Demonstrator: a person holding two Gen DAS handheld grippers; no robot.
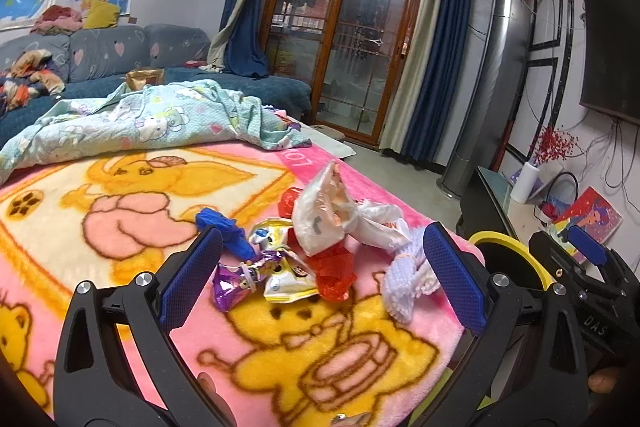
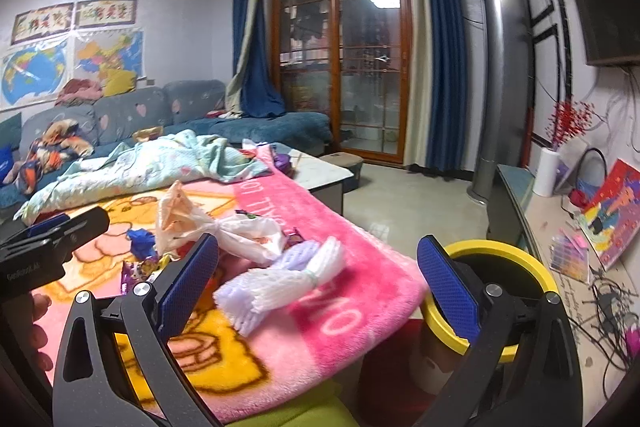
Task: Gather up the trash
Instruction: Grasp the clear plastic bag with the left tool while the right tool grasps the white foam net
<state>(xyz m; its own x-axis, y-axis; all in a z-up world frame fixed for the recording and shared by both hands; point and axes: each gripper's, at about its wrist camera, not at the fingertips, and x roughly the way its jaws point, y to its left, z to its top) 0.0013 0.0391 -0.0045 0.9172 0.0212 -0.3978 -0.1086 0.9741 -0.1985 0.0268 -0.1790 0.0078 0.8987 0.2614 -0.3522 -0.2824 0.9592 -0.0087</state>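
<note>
The left tool (image 1: 320, 279) hangs with jaws spread wide and empty over the pink blanket (image 1: 120, 227); snack wrappers (image 1: 276, 267) lie between its fingers, a white foam net (image 1: 404, 279) by its right finger. The right tool (image 2: 318, 283) is likewise spread wide, the foam net just ahead and a yellow-rimmed bin (image 2: 520, 259) beyond its right finger.

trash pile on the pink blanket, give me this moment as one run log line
task: collect trash | left gripper: open, over wrappers | right gripper: open, near foam net | bin: beside blanket edge | nothing held
</note>
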